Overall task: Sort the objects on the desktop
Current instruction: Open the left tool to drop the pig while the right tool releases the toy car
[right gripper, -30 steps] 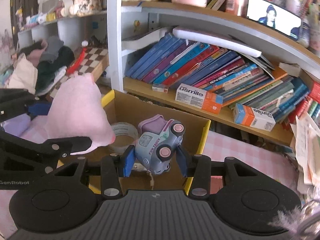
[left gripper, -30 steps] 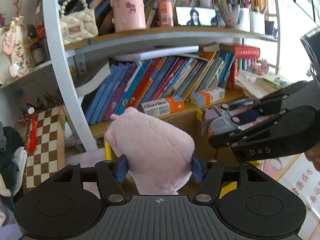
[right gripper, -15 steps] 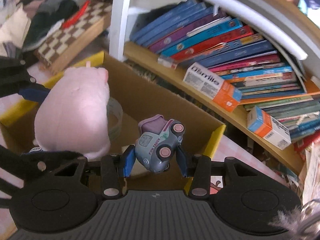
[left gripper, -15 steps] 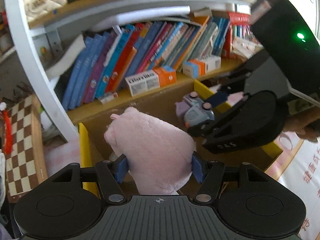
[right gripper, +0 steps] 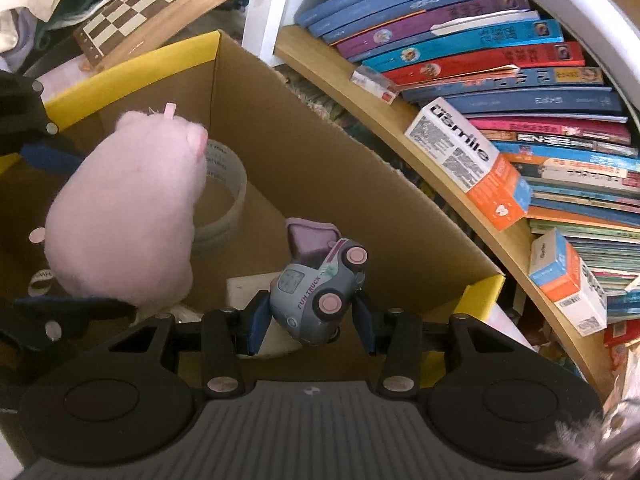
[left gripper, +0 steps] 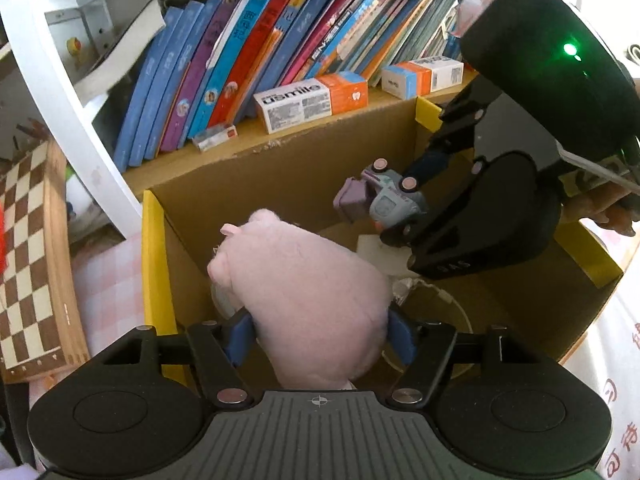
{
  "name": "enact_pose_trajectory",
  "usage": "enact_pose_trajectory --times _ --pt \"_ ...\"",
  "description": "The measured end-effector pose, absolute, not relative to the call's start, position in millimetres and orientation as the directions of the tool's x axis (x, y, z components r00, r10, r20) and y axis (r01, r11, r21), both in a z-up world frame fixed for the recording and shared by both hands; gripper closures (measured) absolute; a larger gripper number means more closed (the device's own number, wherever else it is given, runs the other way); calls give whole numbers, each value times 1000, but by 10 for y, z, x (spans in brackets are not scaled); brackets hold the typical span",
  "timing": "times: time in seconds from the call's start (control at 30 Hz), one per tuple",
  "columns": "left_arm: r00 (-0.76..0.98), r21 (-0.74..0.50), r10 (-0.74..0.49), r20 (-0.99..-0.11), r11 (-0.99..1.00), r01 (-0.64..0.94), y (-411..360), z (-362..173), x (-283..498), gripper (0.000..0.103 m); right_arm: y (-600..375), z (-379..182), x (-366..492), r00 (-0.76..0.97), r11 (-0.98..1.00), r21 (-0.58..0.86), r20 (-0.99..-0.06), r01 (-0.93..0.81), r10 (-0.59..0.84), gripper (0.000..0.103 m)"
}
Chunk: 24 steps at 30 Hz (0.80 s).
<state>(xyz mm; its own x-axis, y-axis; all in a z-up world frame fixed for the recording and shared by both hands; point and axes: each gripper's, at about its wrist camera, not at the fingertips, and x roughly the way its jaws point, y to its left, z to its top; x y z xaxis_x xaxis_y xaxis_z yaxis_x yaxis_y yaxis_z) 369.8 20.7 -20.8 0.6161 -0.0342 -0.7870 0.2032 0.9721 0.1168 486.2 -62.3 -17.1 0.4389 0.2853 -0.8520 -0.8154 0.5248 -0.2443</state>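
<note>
Left gripper [left gripper: 318, 330] tilted steeply down over yellow-rimmed cardboard box [left gripper: 154, 240], jaws opening, pads still touching soft pink plush pig [left gripper: 304, 292], snout pointing away. Right gripper [right gripper: 310, 316] likewise pitched down, clamped on grey-lilac plastic toy truck [right gripper: 316, 292], long axis running up-right.

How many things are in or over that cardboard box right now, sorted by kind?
Soft toys: 1, the pink plush
Toy cars: 1, the grey toy truck
Tape rolls: 1, the tape roll
Paper scraps on the floor of the cardboard box: number unclear
Total clearly seen: 3
</note>
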Motion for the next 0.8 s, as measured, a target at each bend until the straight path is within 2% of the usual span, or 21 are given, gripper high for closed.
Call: enact_pose_trajectory --times 0.33,0.43,0.53,0.67,0.8 --pt "614 163 3 -789 965 204 124 -251 3711 27 -580 -243 4895 417 520 -232 -867 -822 272 61" --pt "624 189 21 -781 961 204 92 -229 3691 20 -593 -226 4899 427 532 -234 -862 -814 274 60" --pt "637 224 40 -770 951 211 75 -196 3671 15 -595 -203 4877 435 531 -241 -856 -813 278 56" --pt "661 260 59 -748 943 210 54 -124 3615 12 -606 -147 4831 446 534 -245 -848 -809 287 44" --pt "701 294 68 -710 933 207 20 -13 3524 8 -654 -51 4787 462 545 -248 -834 -801 300 41"
